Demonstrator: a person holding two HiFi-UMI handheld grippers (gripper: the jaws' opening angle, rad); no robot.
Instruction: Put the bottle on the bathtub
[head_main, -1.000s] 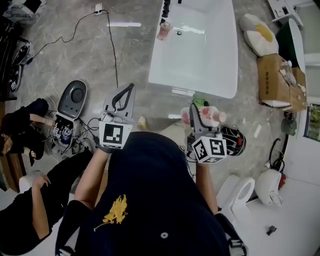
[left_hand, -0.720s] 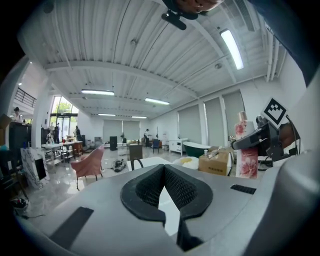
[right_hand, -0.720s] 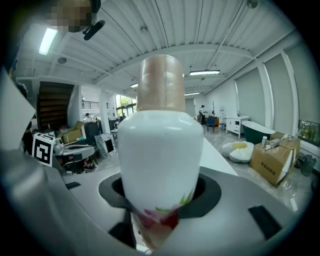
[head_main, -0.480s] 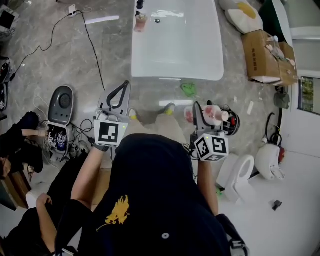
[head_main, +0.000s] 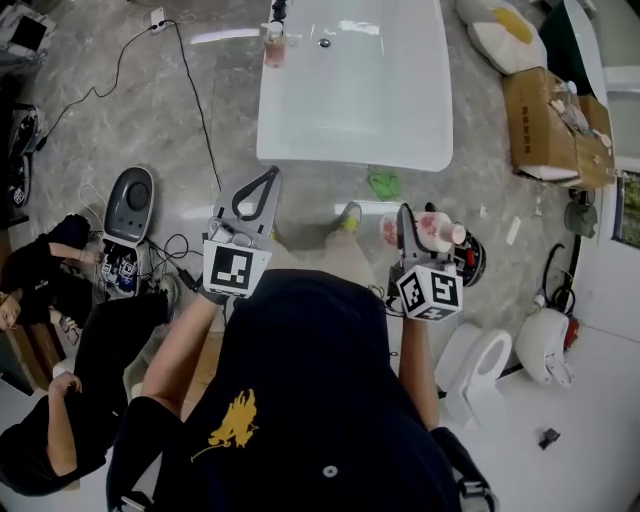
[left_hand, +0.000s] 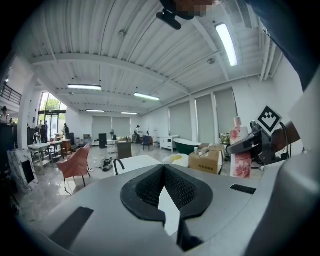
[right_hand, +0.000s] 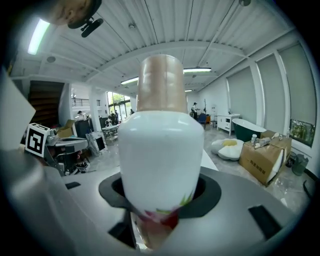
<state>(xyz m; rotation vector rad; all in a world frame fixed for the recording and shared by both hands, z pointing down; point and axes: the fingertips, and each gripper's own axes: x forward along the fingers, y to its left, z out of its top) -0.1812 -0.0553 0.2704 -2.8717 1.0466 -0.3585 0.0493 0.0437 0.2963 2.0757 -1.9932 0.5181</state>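
Largely, the bottle (right_hand: 160, 150) clamped in the right hand-held gripper (head_main: 412, 222) blocks its view.

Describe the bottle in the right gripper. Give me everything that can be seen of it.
The bottle has a glossy white body that looks like plastic, with rounded shoulders, a pink and red flower print with green leaves on its lower part, and a tan cylindrical cap. It stands upright, clamped at mid-height between the fingers of the right gripper; nothing else touches it. It hangs above the grey marbled floor, short of the white bathtub.
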